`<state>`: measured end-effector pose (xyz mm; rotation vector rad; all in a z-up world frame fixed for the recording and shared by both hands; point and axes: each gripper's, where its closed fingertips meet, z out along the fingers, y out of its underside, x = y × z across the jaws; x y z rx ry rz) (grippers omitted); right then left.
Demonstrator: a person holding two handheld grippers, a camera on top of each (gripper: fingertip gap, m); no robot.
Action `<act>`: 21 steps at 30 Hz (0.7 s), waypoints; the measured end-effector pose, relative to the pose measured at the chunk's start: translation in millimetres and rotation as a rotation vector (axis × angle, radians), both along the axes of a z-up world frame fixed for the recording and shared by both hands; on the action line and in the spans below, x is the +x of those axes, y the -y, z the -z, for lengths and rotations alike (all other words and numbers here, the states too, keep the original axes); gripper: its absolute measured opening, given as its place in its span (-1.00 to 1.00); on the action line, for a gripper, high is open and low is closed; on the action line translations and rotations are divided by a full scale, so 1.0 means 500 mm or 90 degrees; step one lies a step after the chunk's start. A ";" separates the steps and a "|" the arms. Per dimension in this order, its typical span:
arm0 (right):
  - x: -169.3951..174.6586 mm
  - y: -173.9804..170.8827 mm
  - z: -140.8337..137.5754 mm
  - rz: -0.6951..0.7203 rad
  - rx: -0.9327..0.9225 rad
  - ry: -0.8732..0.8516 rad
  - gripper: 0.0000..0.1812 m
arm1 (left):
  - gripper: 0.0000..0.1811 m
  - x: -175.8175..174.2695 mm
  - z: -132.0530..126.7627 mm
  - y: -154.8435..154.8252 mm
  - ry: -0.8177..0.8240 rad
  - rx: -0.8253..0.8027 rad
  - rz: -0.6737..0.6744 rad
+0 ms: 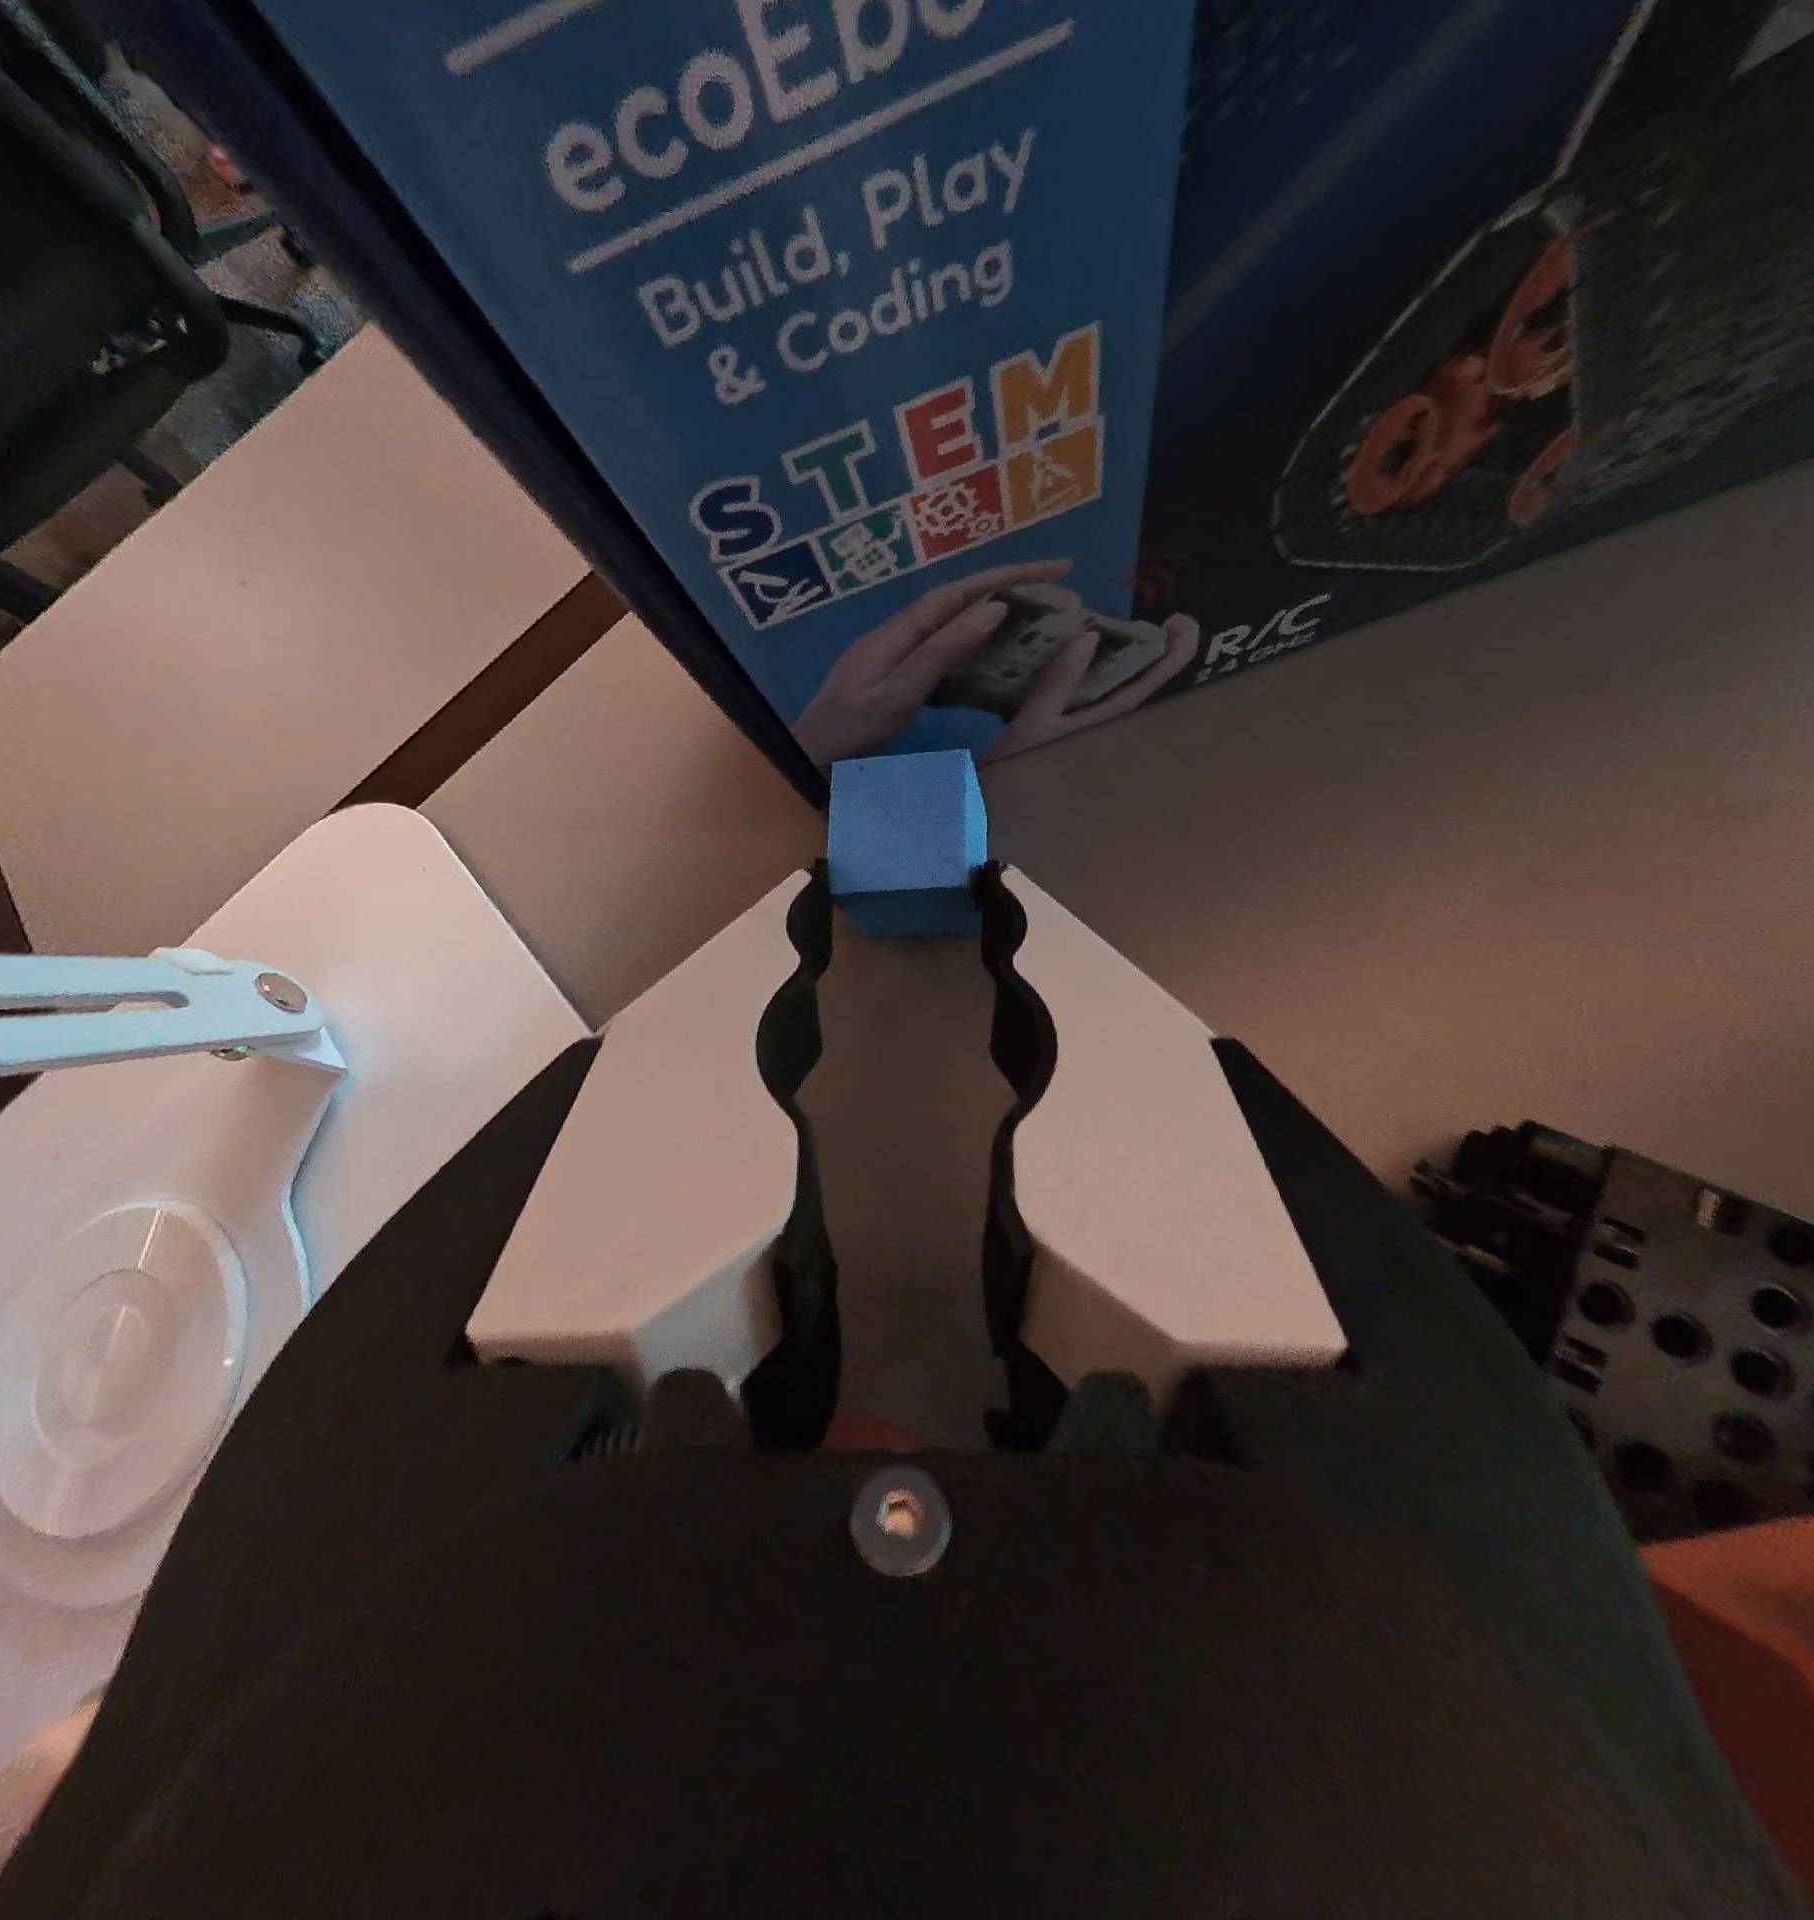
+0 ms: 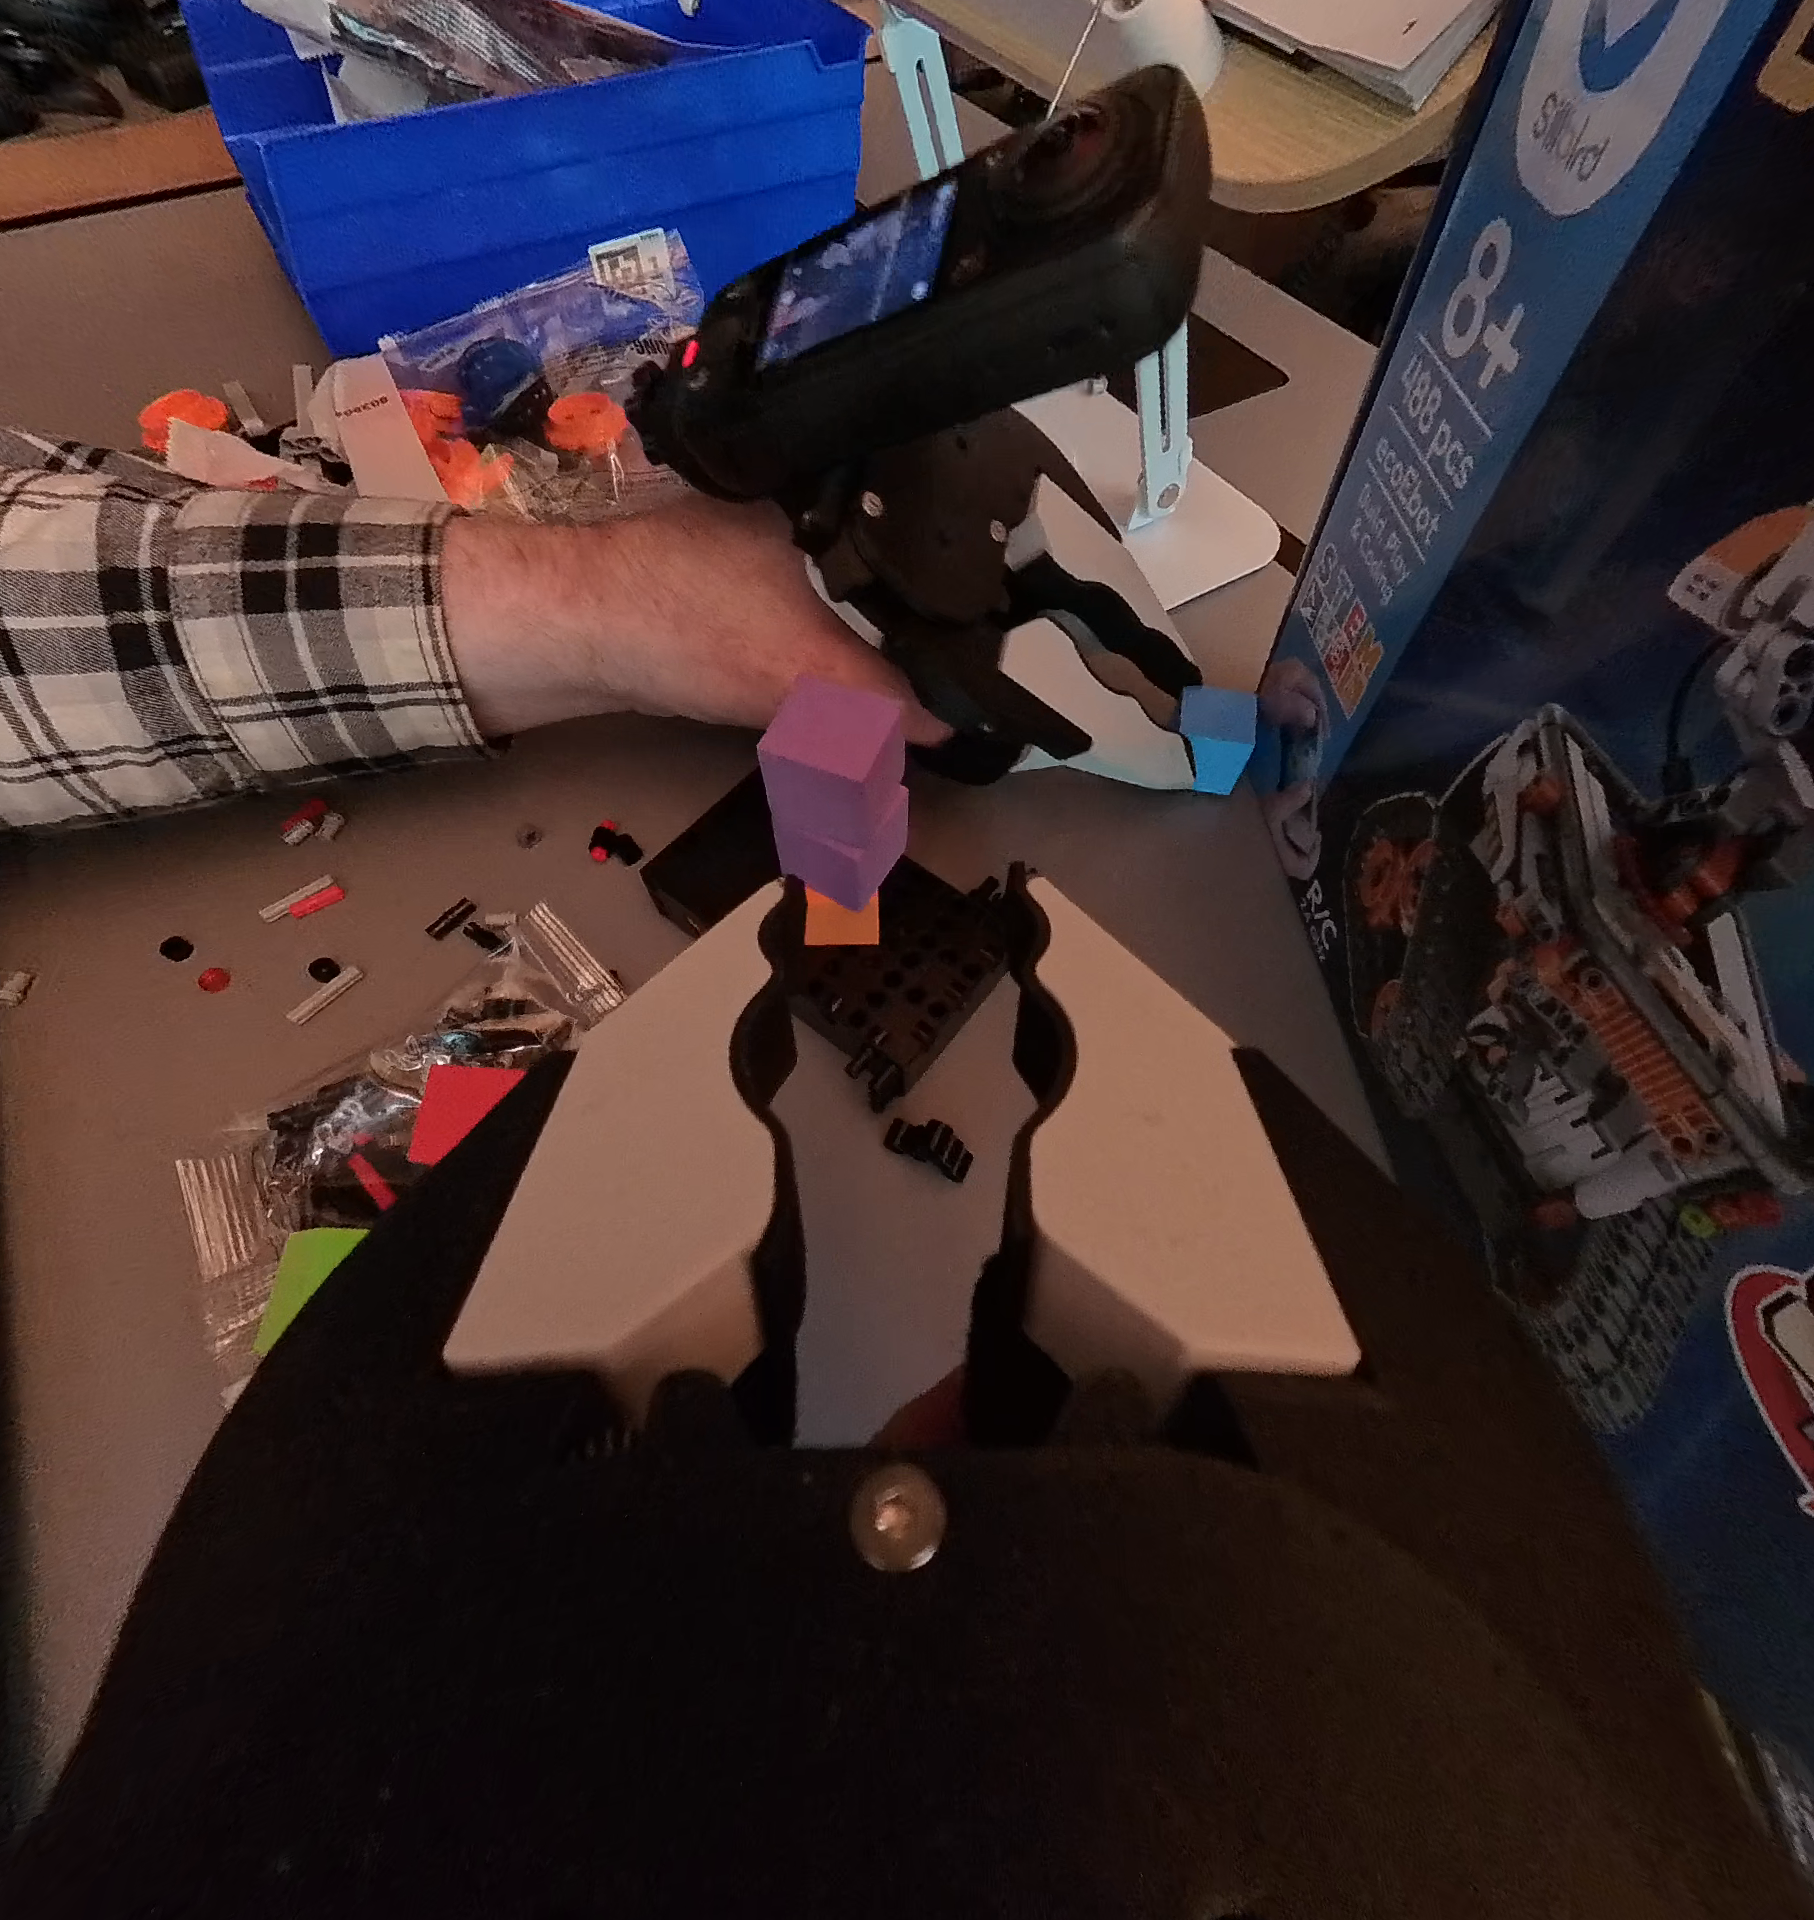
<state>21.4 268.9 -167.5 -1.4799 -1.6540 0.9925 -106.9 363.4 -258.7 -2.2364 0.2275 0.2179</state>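
Tall blue kit box (image 2: 1609,727) stands right, on my grey table (image 2: 103,1039). 1 blue bin (image 2: 529,197) far back; white stand (image 2: 1194,530) near box. Orange wheels (image 2: 581,421), clear bags (image 2: 311,1174) and small loose parts (image 2: 311,899) lie scattered left.

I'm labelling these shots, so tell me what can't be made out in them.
- Orange block: right wrist view, mostly covered by the purple blocks.
- Blue cube: left wrist view, whether it rests on the table is hidden by the left gripper.
- Black perforated piece: left wrist view, cut off by the right edge.
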 end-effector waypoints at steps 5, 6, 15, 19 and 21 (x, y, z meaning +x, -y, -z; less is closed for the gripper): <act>0.008 -0.004 -0.001 -0.001 -0.001 -0.002 -0.59 | -0.70 0.032 -0.070 0.049 -0.013 0.026 0.048; 0.009 -0.003 -0.002 -0.002 0.000 -0.002 -0.59 | -0.70 0.040 -0.093 0.061 -0.004 0.037 0.057; 0.021 -0.006 0.003 0.001 0.002 0.001 -0.60 | -0.70 0.134 -0.267 0.194 0.059 0.103 0.185; 0.021 -0.008 0.007 0.002 -0.005 0.002 -0.61 | -0.70 0.165 -0.237 0.221 0.059 0.065 0.217; 0.021 -0.008 0.010 0.002 -0.006 0.004 -0.60 | -0.70 0.163 -0.219 0.222 0.046 0.051 0.214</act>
